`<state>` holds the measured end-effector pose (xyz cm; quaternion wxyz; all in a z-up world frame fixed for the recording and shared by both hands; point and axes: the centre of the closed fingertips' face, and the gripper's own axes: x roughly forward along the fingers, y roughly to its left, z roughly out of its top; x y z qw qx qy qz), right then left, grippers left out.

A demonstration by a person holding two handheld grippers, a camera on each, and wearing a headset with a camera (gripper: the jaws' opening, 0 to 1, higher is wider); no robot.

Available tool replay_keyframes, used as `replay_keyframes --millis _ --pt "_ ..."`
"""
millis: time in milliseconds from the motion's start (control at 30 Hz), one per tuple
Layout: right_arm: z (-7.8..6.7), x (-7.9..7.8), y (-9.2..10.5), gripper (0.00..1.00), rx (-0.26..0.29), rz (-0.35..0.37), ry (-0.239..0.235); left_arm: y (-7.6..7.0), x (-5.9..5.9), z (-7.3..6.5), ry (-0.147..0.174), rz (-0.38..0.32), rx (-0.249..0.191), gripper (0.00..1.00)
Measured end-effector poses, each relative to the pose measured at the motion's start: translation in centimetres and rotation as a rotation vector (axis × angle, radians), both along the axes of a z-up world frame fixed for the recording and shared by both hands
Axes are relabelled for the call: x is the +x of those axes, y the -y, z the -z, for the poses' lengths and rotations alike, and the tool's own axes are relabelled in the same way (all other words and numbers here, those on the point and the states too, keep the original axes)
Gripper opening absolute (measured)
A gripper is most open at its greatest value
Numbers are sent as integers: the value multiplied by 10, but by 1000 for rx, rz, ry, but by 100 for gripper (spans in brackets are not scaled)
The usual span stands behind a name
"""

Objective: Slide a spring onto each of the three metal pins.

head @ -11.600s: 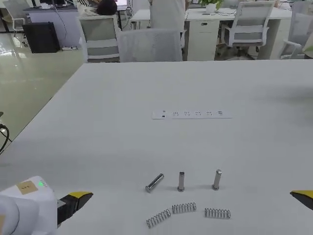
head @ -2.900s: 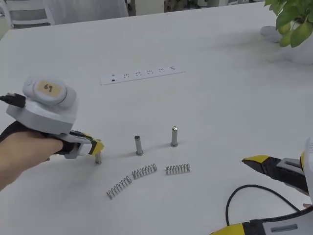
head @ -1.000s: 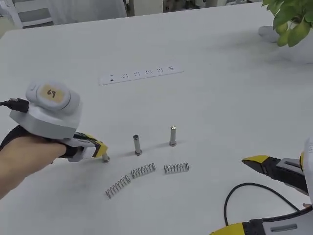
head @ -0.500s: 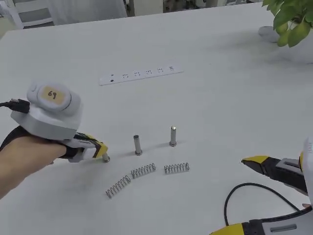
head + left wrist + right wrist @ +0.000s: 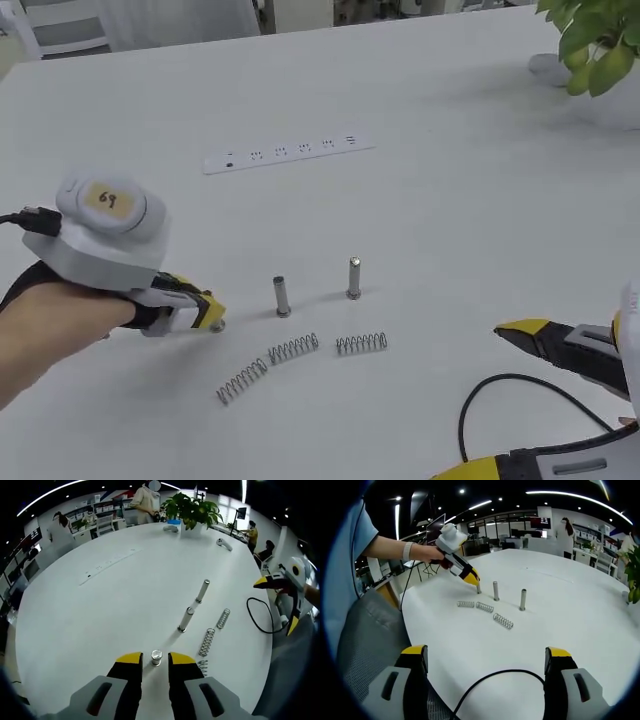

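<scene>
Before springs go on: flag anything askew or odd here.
Nothing stands out. The left pin, between the left gripper's open jaws, the middle pin and the right pin all stand upright. The three springs lie loose on the table.

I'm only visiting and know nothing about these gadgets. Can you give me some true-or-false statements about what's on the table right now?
The three springs lie on the table, none on a pin. True.
The right tool holds a spring. False: it is open and empty.
The left tool has its tips either side of the leftmost pin. True.
One pin lies on its side. False: all three stand upright.
</scene>
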<state>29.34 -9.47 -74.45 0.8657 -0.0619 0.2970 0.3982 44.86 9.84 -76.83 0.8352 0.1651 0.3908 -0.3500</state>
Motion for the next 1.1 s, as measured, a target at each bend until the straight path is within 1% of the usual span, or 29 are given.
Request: replay_keyframes --millis 67,200,267,400,433,500,533,600,633,700,733,800,833,867,967,1000,1033,1100 --pt "0 0 0 96 0 0 1 1 -1 -1 -2 0 -10 13" --pt "0 0 -1 96 2 -1 1 2 -2 -1 3 3 -13 19" --pt "0 1 -1 96 2 0 0 1 -1 0 12 5 -4 27" --pt "0 1 -1 96 3 0 -1 -2 1 -1 48 1 11 41" --pt "1 1 0 96 3 2 -2 -3 1 0 49 0 10 45" --pt "1 1 0 96 5 4 -4 -4 1 0 55 -4 12 48" --pt "1 1 1 96 6 6 -6 -6 2 -1 65 -8 12 50" --pt "1 1 0 96 7 5 -6 -7 3 -2 78 -16 1 54" --pt "1 1 0 96 6 5 -6 -8 3 -2 79 -24 -7 58" --pt "2 2 0 96 6 5 -7 -7 3 -4 93 -12 -18 64" --pt "2 2 0 96 6 5 -7 -7 3 -4 93 -12 -20 65" --pt "2 2 0 96 6 4 -9 -6 4 -5 124 7 -28 69" --pt "2 2 0 96 6 4 -8 -7 3 -5 122 0 -30 71" --pt "2 3 -1 96 8 3 -8 -6 3 -6 132 4 -42 73" --pt "2 3 -1 96 7 3 -6 -5 3 -7 148 12 -53 81" --pt "2 3 -1 96 7 2 -6 -5 3 -7 148 12 -55 83" --pt "2 4 -1 96 7 2 -6 -2 2 -8 155 28 -76 85" --pt "1 4 -1 96 7 3 -5 -2 1 -9 158 25 -82 87"
